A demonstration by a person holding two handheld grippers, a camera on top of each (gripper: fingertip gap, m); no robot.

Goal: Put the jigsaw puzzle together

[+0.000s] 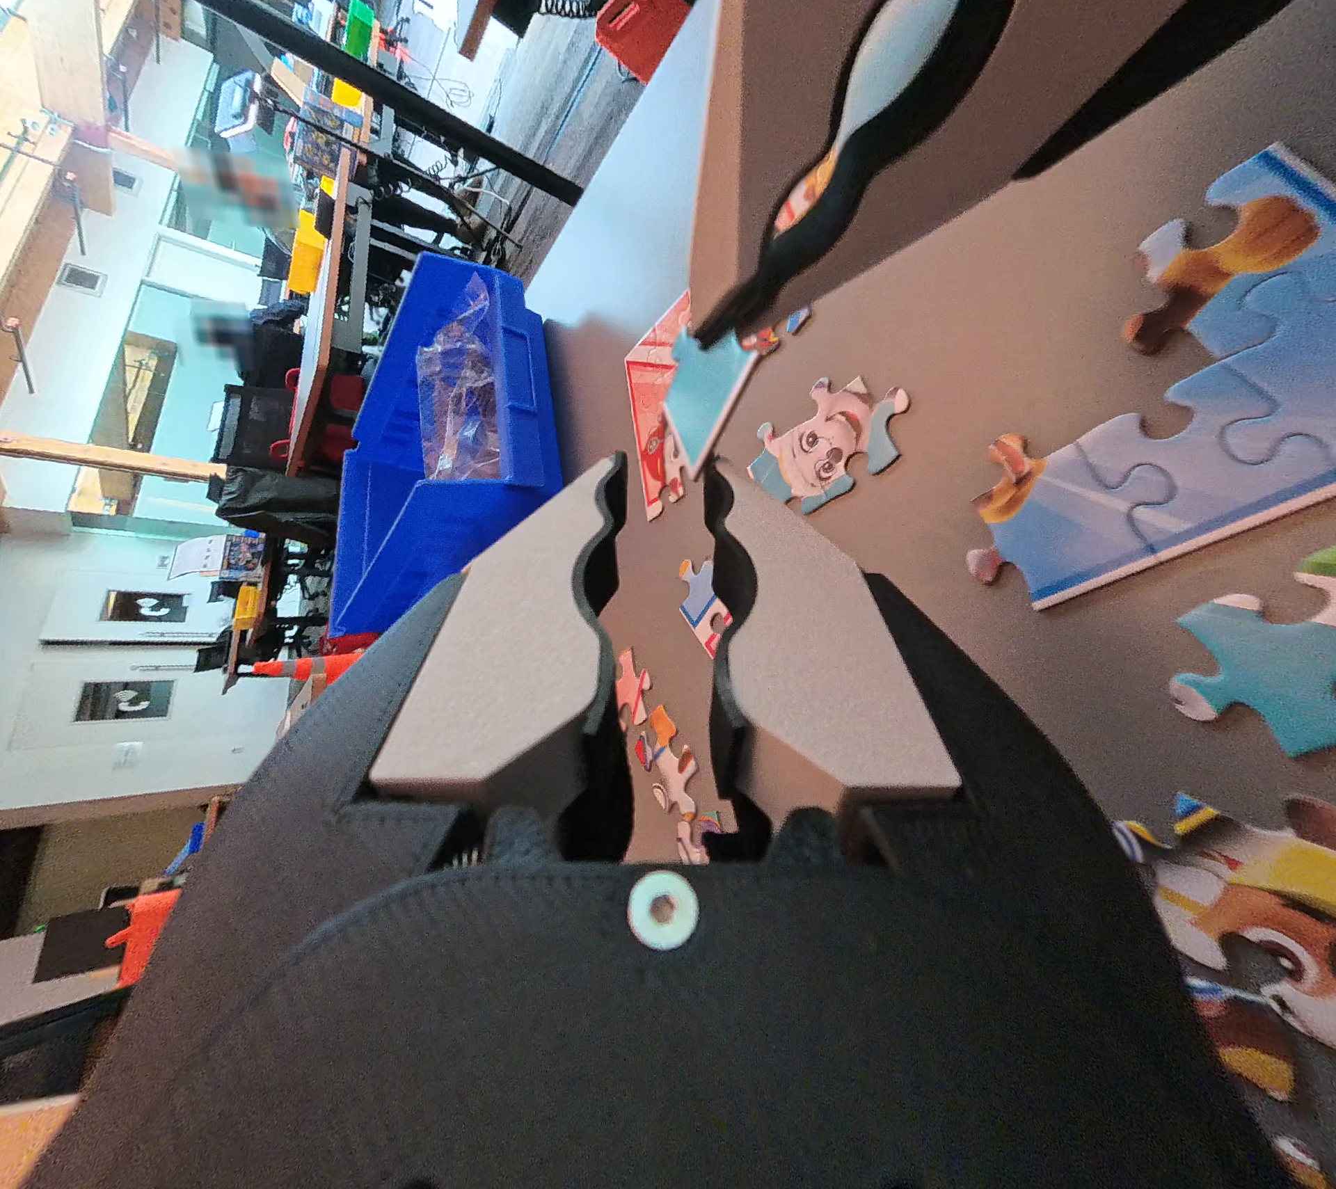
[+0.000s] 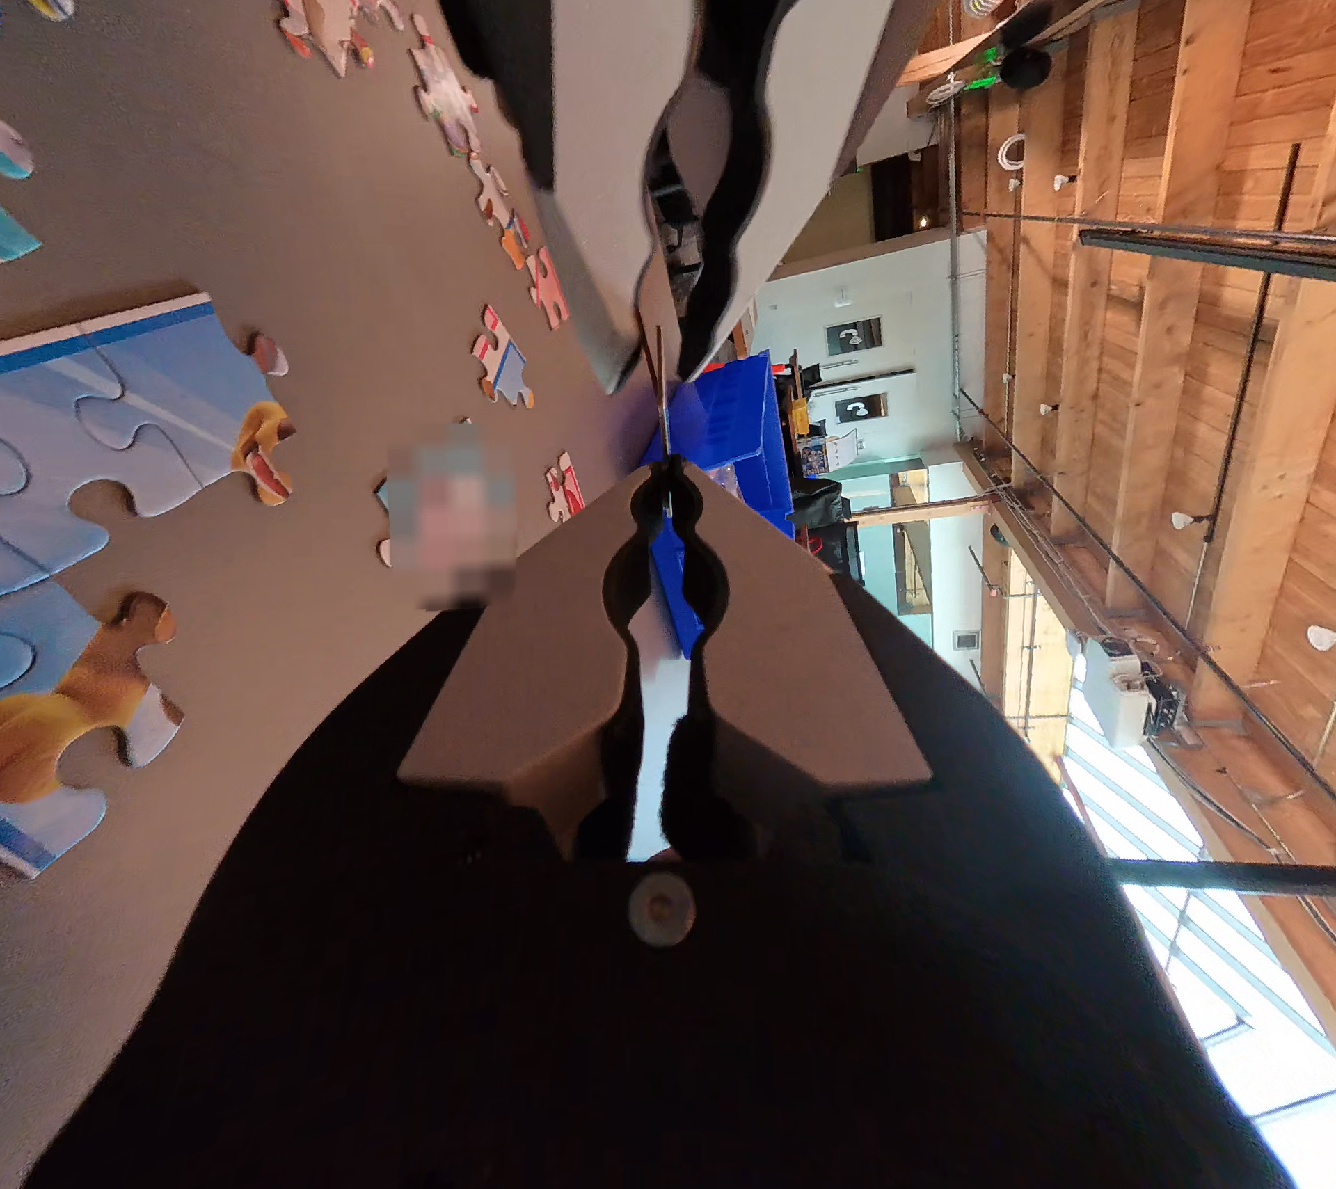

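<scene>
The right hand-held gripper (image 2: 665, 478) is clamped on a flat light-blue cardboard jigsaw piece (image 1: 705, 402), which it holds in the air on edge above the grey-brown bench (image 1: 940, 359). In the right wrist view the piece shows only as a thin sliver. The left hand-held gripper (image 1: 665, 467) faces it from the other side with its jaws apart. Its tips bracket the free corner of the piece without visibly pressing on it, so this looks like a hand-over or a re-grip rather than a placement. The partly joined block of blue sky pieces with a white border (image 1: 1193, 467) lies flat on the bench well off to the side. Loose pieces are scattered around it, among them a pale cartoon-pup piece (image 1: 824, 442). A blue plastic bin holding a crumpled clear bag (image 1: 448, 431) stands at the far end. The main risk, as I judge it, is the transfer itself. If the right jaws let go before the left ones have closed squarely on the thin card, the piece would probably slip and drop among the loose ones. A bite on the corner only could let it swing between the pads, or bend a tab. It would then reach the joined block at the wrong angle and could push those pieces out of line.
</scene>
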